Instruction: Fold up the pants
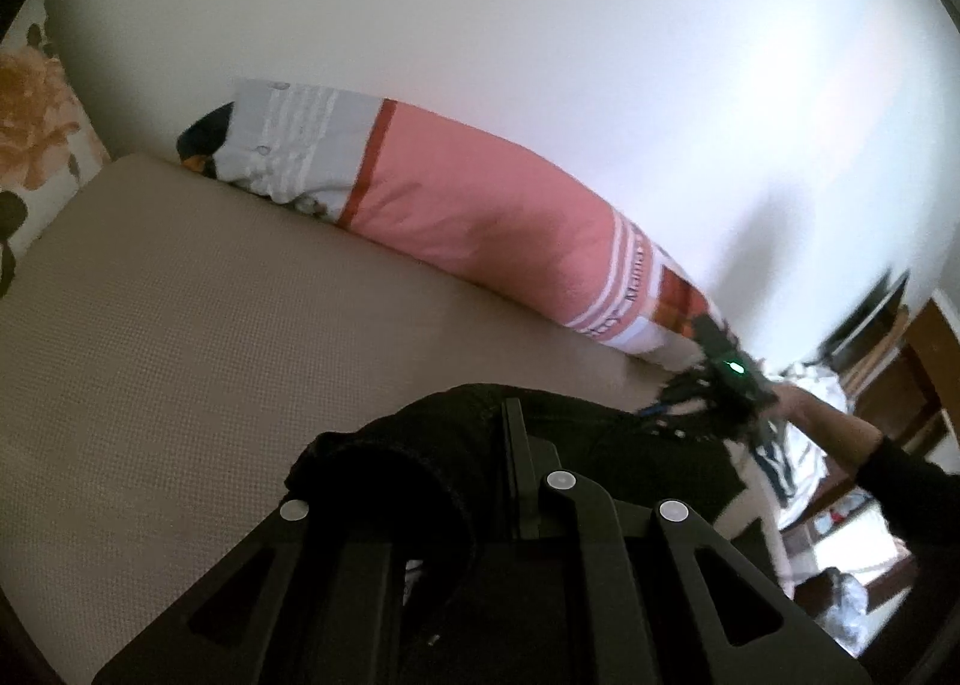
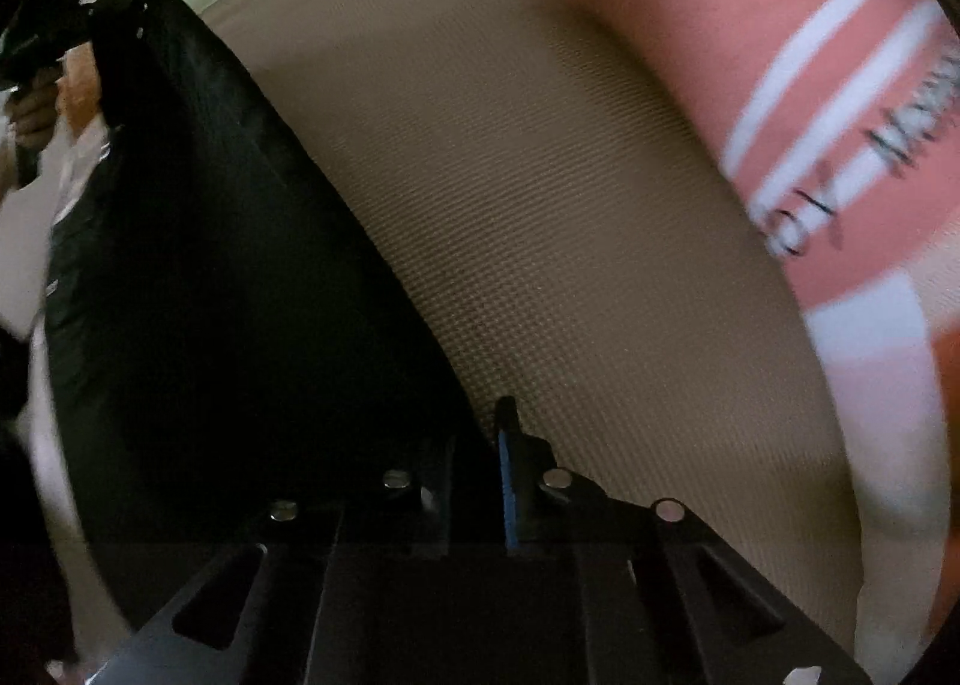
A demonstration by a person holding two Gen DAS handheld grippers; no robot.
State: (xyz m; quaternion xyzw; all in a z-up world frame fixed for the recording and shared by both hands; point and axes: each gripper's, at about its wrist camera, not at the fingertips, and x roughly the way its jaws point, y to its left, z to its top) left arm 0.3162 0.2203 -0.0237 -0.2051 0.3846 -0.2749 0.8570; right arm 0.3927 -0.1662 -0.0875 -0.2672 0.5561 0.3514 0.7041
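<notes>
The tan bed (image 1: 180, 325) carries black pants (image 2: 198, 265), stretched between both tools, at 6 o'clock. Left gripper (image 1: 474, 481) jaws clamp bunched cloth; right gripper (image 2: 480, 463) jaws pinch the other end, tilted low.

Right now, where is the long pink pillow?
The pink pillow lies along the white wall at the far edge of the beige mattress, beyond the black pants.
</notes>
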